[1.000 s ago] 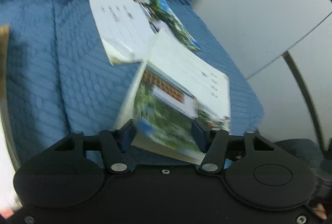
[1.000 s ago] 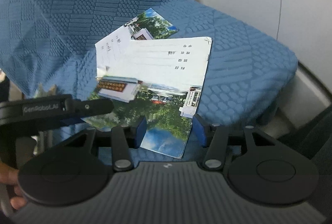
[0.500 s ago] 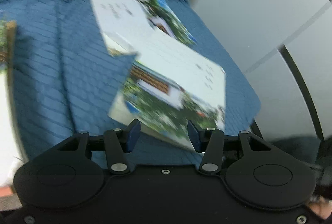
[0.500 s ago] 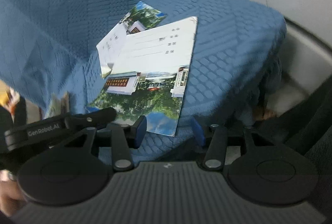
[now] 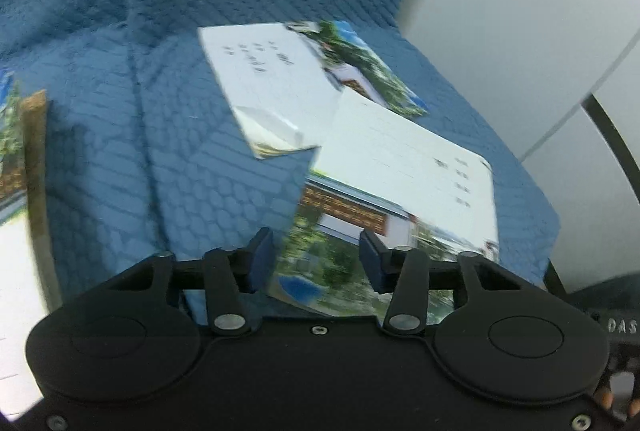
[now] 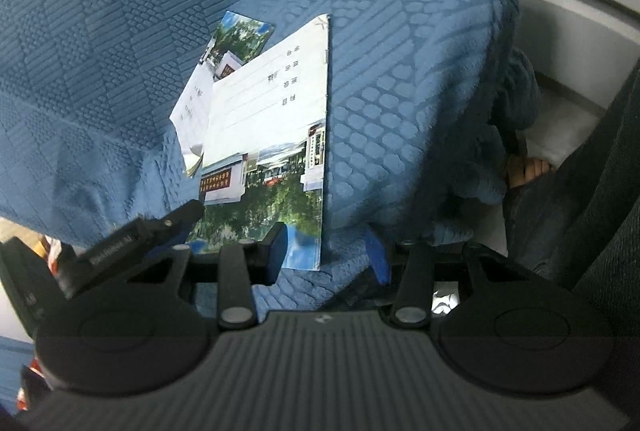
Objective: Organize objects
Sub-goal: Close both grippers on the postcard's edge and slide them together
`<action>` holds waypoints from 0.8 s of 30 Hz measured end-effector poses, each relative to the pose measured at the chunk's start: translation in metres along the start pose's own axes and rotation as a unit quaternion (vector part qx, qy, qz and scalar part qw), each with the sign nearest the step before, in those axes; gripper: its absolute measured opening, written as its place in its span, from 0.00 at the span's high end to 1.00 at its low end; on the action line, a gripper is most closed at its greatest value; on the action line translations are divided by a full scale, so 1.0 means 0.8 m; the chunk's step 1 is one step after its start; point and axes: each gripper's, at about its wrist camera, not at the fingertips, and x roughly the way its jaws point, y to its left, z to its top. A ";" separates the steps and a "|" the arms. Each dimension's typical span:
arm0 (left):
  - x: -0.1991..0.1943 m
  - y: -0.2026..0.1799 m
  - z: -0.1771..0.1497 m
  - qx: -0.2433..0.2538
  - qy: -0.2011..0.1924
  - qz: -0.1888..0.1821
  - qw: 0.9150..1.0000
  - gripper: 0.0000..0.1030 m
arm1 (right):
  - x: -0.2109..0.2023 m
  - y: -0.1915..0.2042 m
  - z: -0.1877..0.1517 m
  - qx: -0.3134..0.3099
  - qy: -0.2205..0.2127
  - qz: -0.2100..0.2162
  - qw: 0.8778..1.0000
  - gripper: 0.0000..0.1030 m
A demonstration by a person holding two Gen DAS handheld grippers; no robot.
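Two booklets lie on a blue textured cover (image 6: pixel 400 79) draped over a seat cushion. The near booklet (image 5: pixel 404 187), white upper half with lines of print and a photo of trees and a building on the lower half, lies flat and overlaps the far booklet (image 5: pixel 276 99) at one corner. The far booklet shows the same white-and-photo cover and sits further back toward the seat back; one corner of it is curled up.

Left gripper (image 5: pixel 316 257): blue pads apart, jaws closing. In the left wrist view the near booklet's lower photo edge shows in the gap between the pads, but the pads do not press on it; cannot tell if the booklet is at pad level or just below. Frame is motion-blurred.

Right gripper (image 6: pixel 328 251): blue pads apart, jaws closing. The near booklet's (image 6: pixel 272 135) bottom corner shows just beside the left-hand pad, with blue cover fabric filling most of the gap. Nothing gripped. The far booklet (image 6: pixel 216 71) pokes out from under the near one at its upper left.

The black left gripper body (image 6: pixel 132 239) shows at lower left of the right wrist view, its tip reaching to the near booklet's lower left edge.

At the left edge of the left wrist view another printed sheet or booklet (image 5: pixel 12 159) with a brown edge is partly seen, blurred. White panels (image 5: pixel 520 11) stand behind the seat on the right.
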 end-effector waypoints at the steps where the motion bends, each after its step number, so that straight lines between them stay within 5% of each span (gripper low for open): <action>1: 0.002 -0.004 -0.001 0.004 0.003 -0.006 1.000 0.60 | 0.000 -0.002 0.000 0.005 0.001 0.003 1.000 0.55; 5: 0.003 -0.017 -0.008 0.020 0.018 -0.034 0.999 0.68 | -0.001 -0.009 0.001 0.025 0.000 0.013 1.000 0.55; 24: 0.004 -0.062 -0.041 0.054 0.059 -0.117 0.990 0.70 | -0.033 -0.049 0.026 0.090 -0.100 -0.026 0.991 0.55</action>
